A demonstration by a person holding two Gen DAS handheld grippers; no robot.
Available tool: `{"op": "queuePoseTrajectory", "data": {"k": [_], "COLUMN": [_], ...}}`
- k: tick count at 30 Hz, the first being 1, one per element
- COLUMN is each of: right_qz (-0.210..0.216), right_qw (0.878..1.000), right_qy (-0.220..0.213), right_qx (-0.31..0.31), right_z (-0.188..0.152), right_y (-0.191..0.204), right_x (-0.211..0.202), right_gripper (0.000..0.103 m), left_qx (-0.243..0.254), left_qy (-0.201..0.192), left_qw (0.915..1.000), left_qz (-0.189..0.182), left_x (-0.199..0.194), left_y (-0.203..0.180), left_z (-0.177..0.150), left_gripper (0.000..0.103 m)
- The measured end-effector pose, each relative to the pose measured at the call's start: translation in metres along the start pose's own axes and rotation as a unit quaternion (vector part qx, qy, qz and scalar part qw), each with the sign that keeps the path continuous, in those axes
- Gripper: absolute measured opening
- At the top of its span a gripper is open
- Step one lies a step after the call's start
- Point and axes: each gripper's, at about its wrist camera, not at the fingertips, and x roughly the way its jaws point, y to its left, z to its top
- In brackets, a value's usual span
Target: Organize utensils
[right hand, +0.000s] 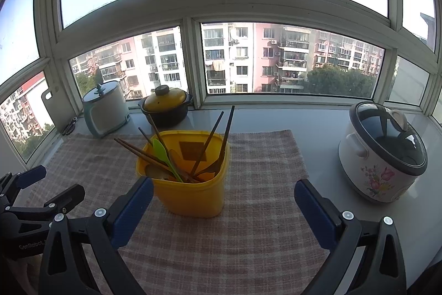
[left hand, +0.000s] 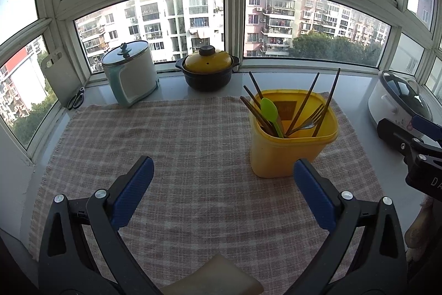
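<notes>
- The yellow container (left hand: 292, 134) stands upright on the checked cloth (left hand: 179, 134), holding chopsticks (left hand: 304, 104), a green spoon (left hand: 269, 112) and a fork (left hand: 315, 119).
- Behind the container: a yellow-lidded pot (left hand: 207, 71) and a white kettle (left hand: 129, 73).
- Left gripper (left hand: 223, 192) and right gripper (right hand: 223, 209) both gape wide, holding nothing.
- Only the right wrist view shows the whole floral rice cooker (right hand: 384, 151), right of the container.

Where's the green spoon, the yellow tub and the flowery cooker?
green spoon (left hand: 267, 107), left wrist view, on its bowl.
yellow tub (right hand: 190, 198), right wrist view, front wall.
flowery cooker (right hand: 367, 170), right wrist view, white side.
</notes>
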Motion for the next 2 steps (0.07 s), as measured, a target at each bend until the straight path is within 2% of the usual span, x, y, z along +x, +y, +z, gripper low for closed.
{"op": "queuePoseTrajectory", "data": {"k": [2], "right_qz": [-0.001], "right_qw": [1.0], "right_qy": [0.0], "right_qx": [0.0], "right_z": [-0.0001], "right_y": [-0.0001], "right_x": [0.0001], "right_gripper": [0.103], "left_qx": [0.002], "left_qy": [0.003], "left_qw": [1.0], "left_qz": [-0.002], "left_x": [0.0009], "left_y": [-0.0016], "left_z": [-0.0004], "left_gripper": [0.102]}}
